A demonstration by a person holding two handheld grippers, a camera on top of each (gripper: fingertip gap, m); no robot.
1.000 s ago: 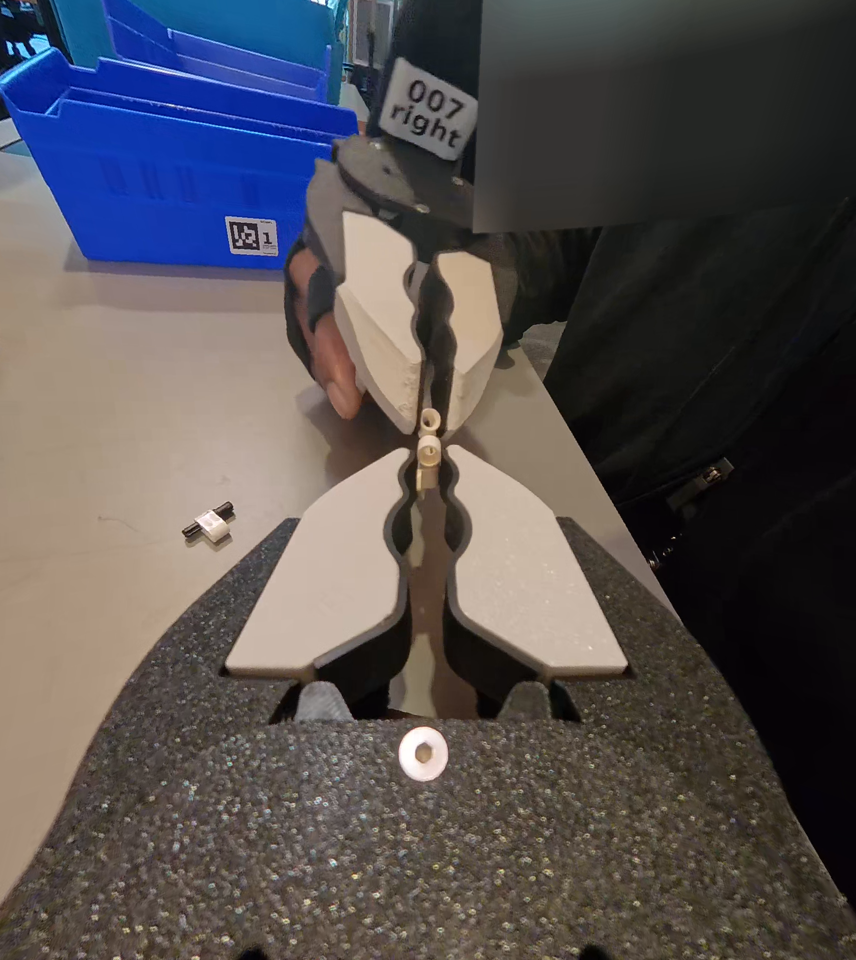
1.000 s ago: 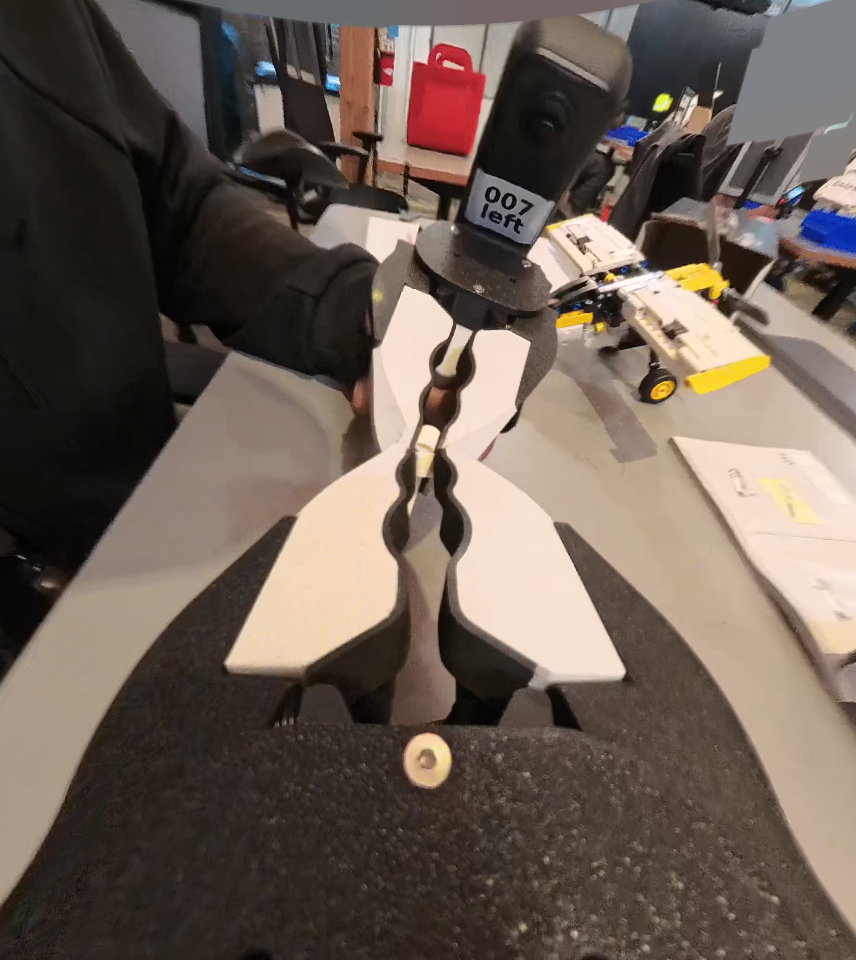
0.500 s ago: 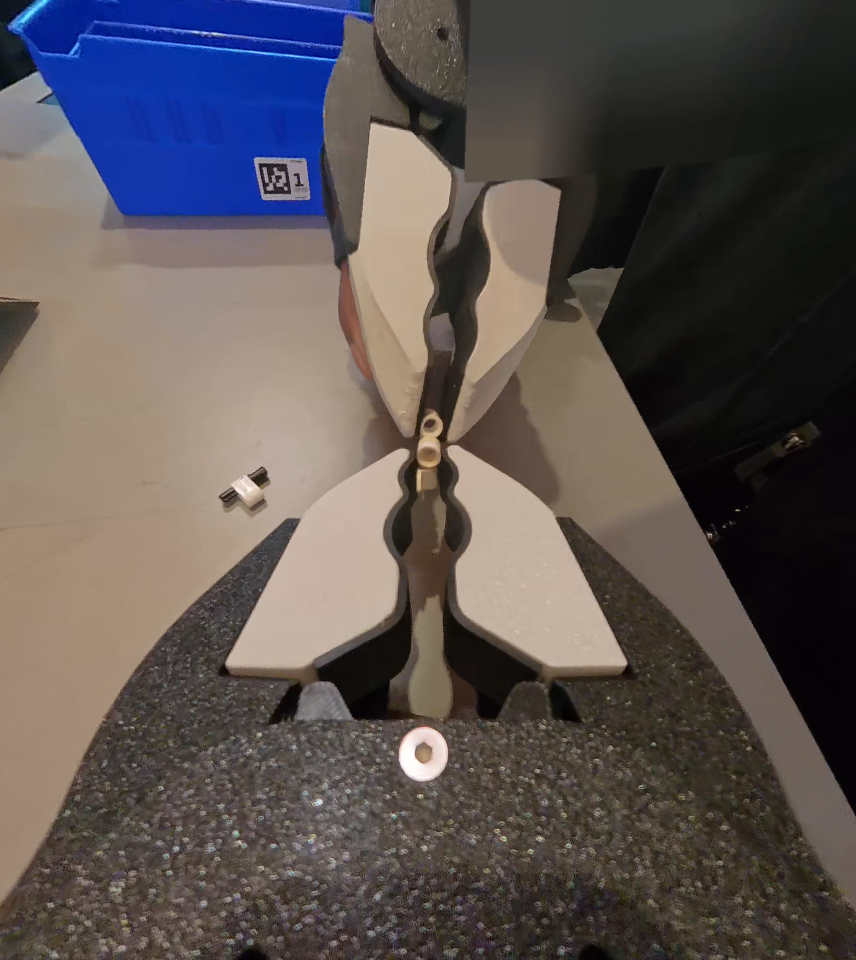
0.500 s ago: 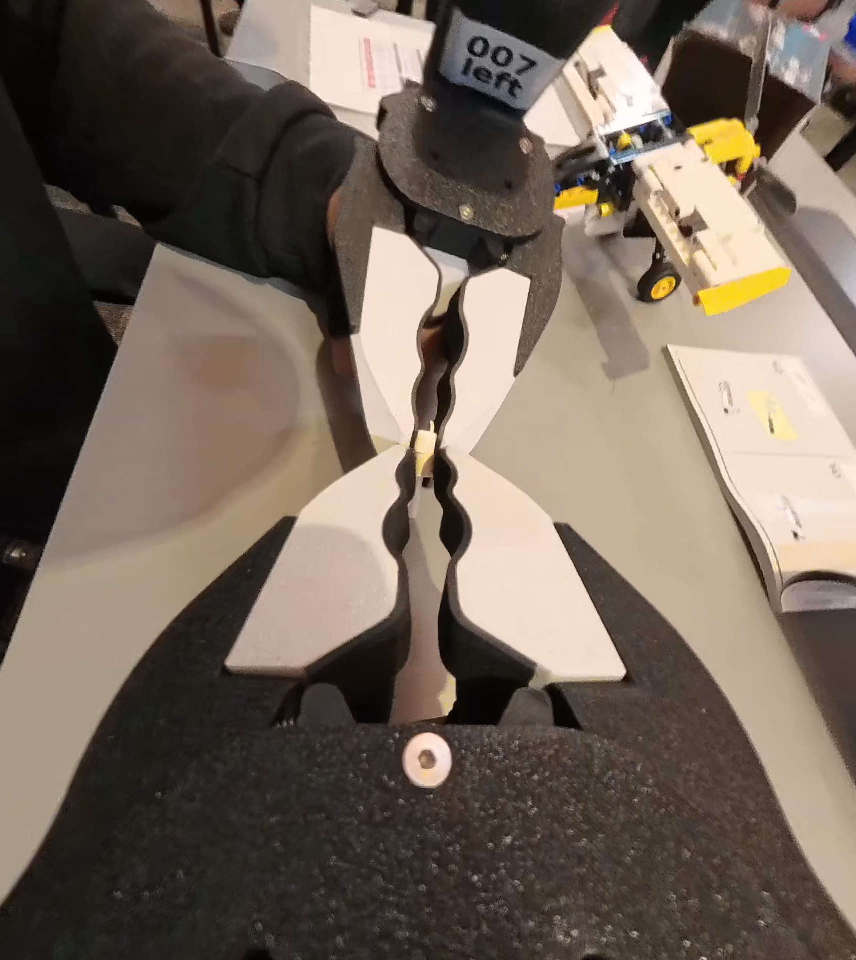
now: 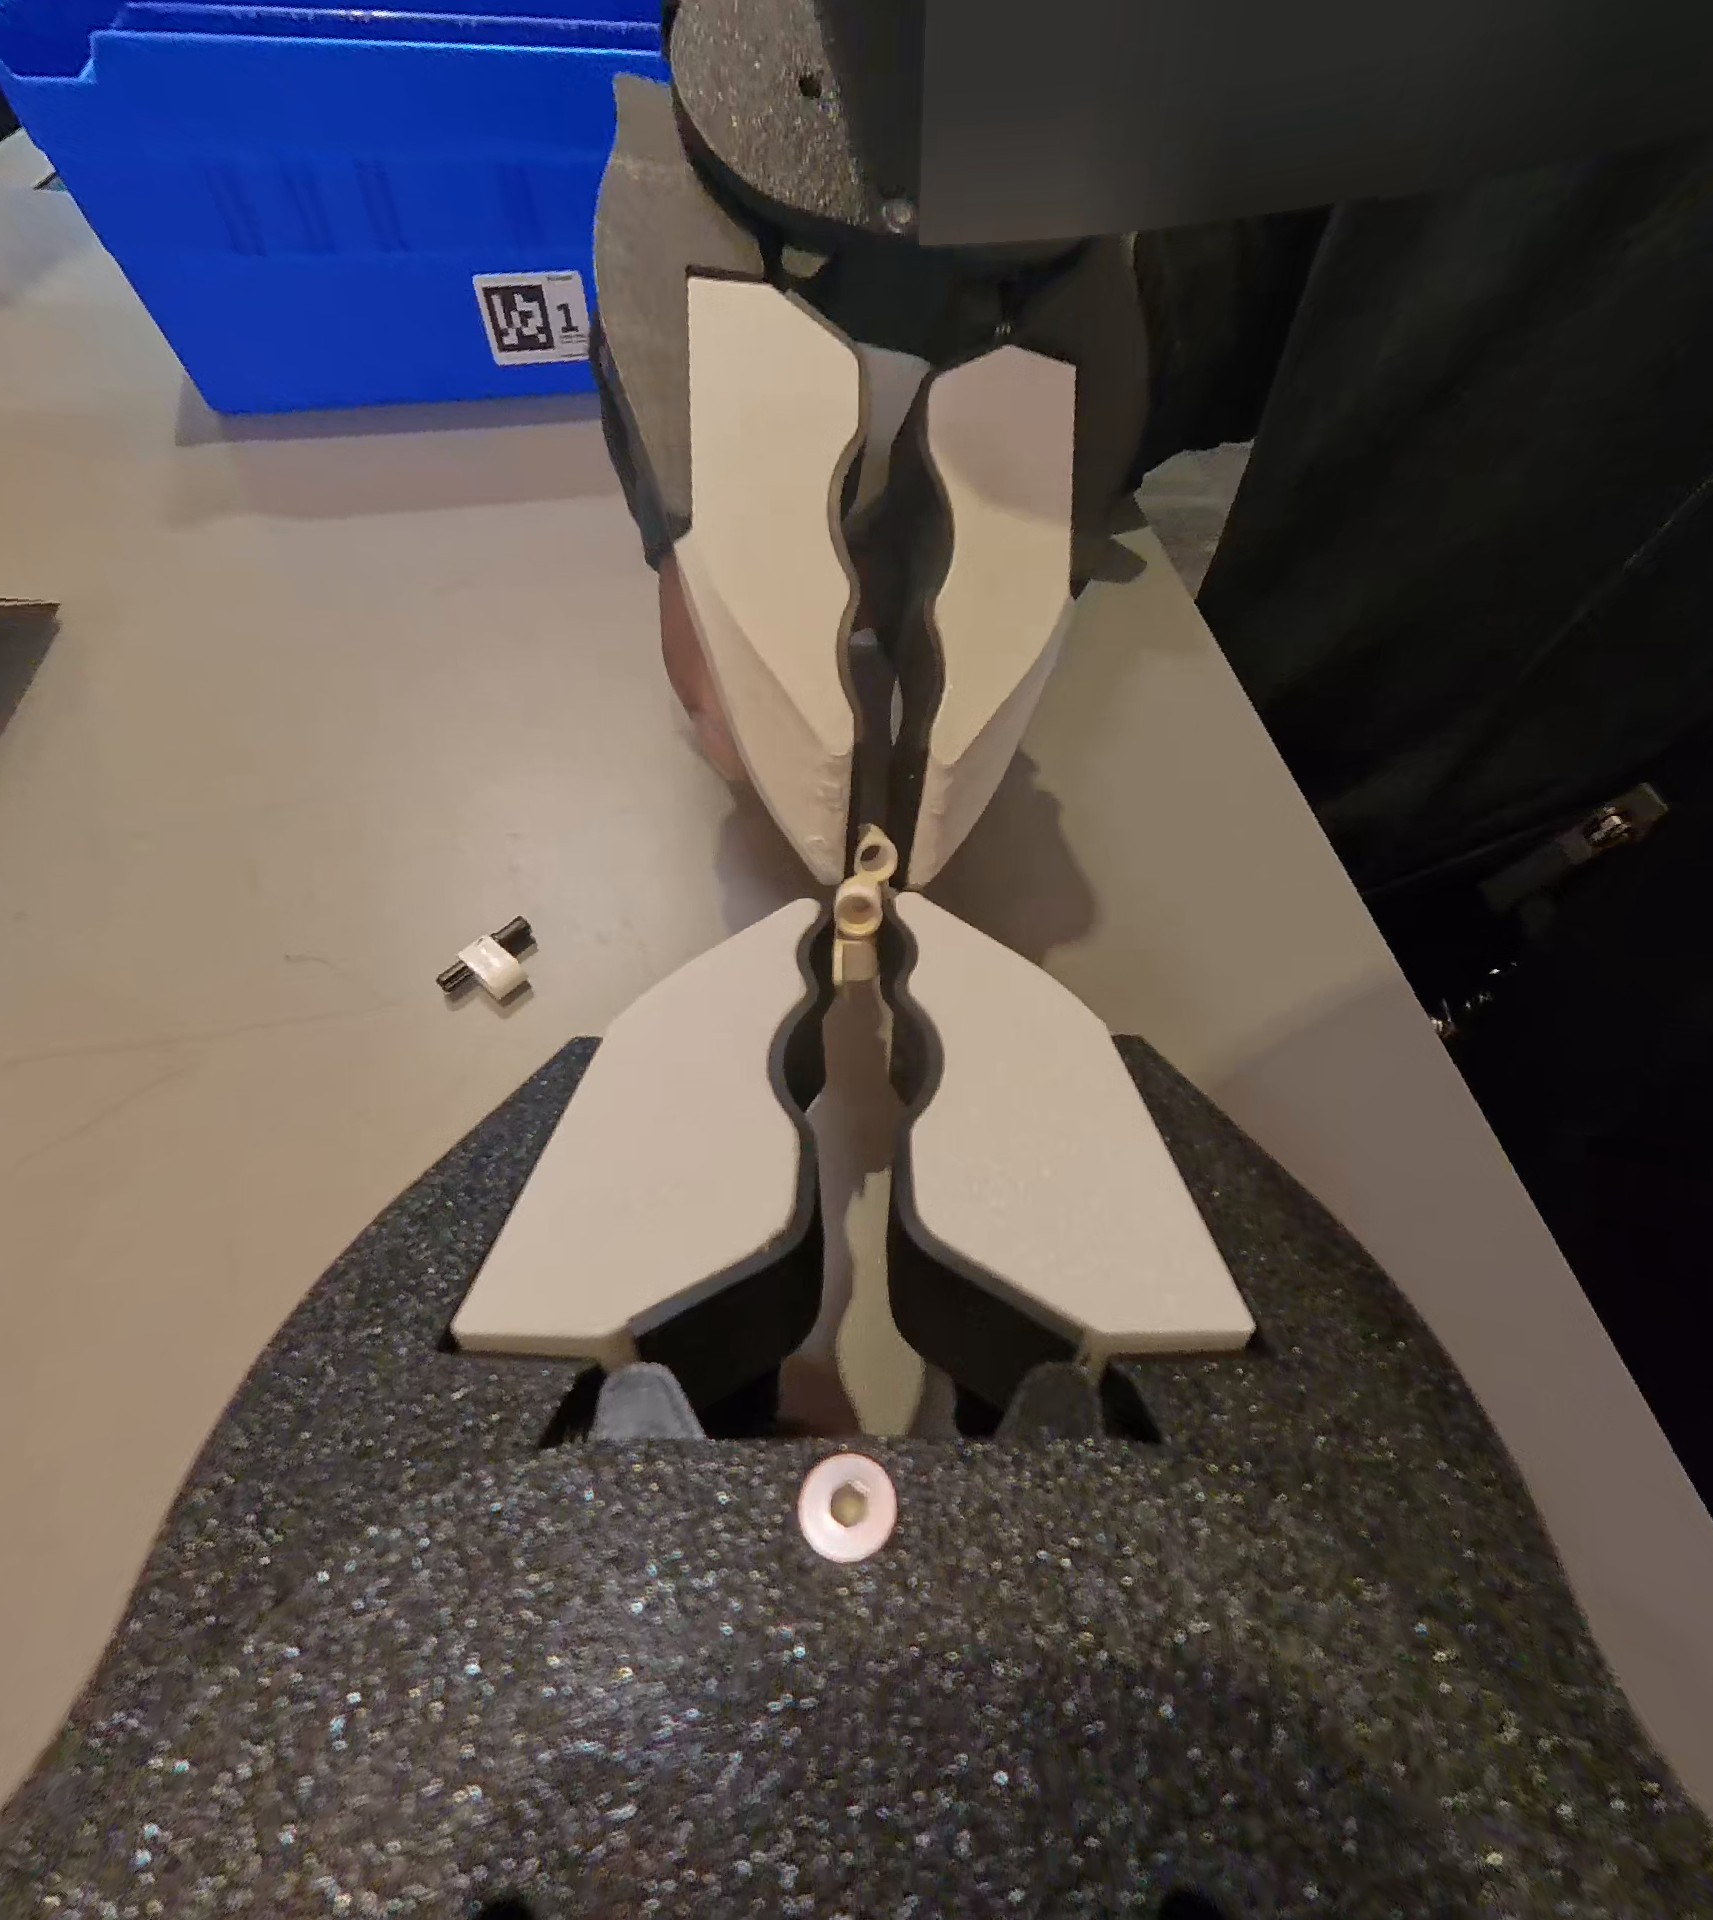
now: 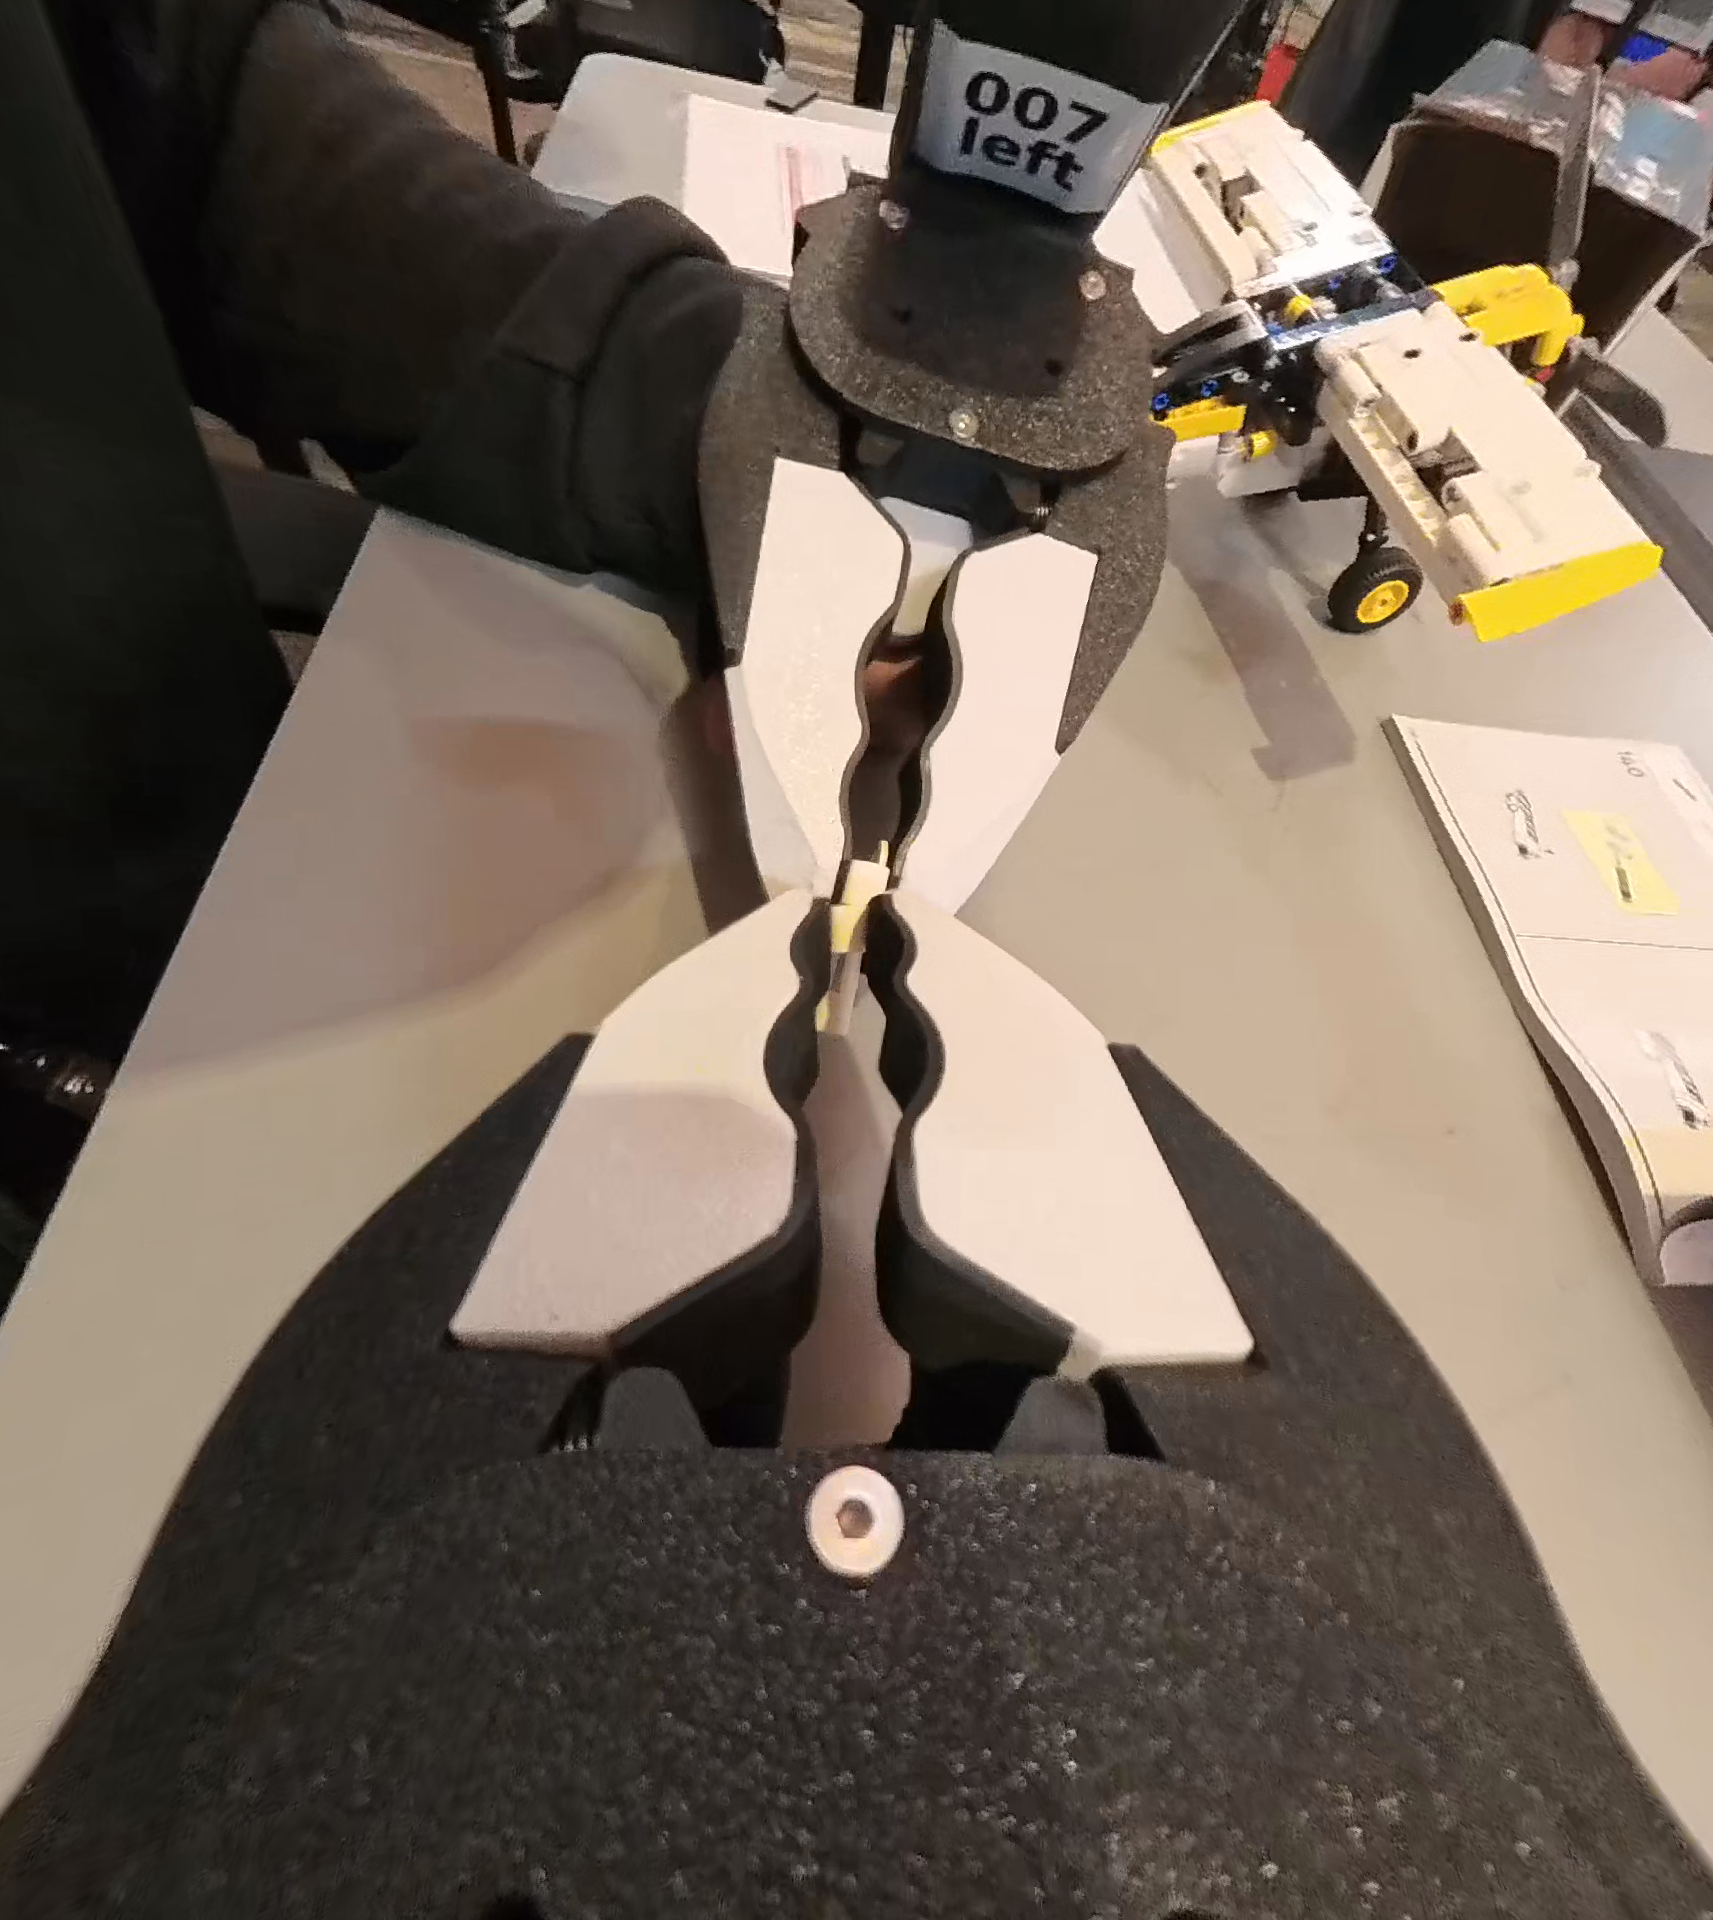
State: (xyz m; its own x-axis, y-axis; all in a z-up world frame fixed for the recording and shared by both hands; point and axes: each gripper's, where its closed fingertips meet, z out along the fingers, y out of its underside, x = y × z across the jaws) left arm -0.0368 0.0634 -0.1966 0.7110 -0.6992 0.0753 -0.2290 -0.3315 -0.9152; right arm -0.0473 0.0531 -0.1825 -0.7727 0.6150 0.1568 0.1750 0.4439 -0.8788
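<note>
Cream-coloured plastic connector pieces meeting tip to tip above the edge of the grey tabletop (image 5: 260, 644). Left gripper (image 5: 857, 925) clenching on a small cream plastic connector with a round hole (image 5: 857, 914), both pale pads pressing its sides. Right gripper (image 6: 852, 925) clamping on a second small cream plastic piece (image 6: 847, 930), a thin pale pin trailing back between its fingers. Facing each other nose to nose, the two held pieces touching or very nearly so; cannot tell whether joined.

Lying loose on the table left of the left gripper, well apart from it: a short black axle with a white bush (image 5: 486, 964). Standing farther back on that side, a blue plastic bin with a square coded sticker (image 5: 332, 197). Crowding the far side of that view, a dark-sleeved hand (image 5: 696, 707) behind the opposing gripper, and a person's black jacket (image 5: 1558, 623) beyond the table edge.

Sitting in the right wrist view beyond the grippers to the right: a white and yellow brick-built vehicle model on black wheels (image 6: 1371, 416), and nearer, an open instruction booklet (image 6: 1641, 966) lying flat by the table's right side. Wrapping the left gripper's handle, a black sleeve (image 6: 519, 395). Nothing standing between the two sets of fingertips except the held pieces themselves.
</note>
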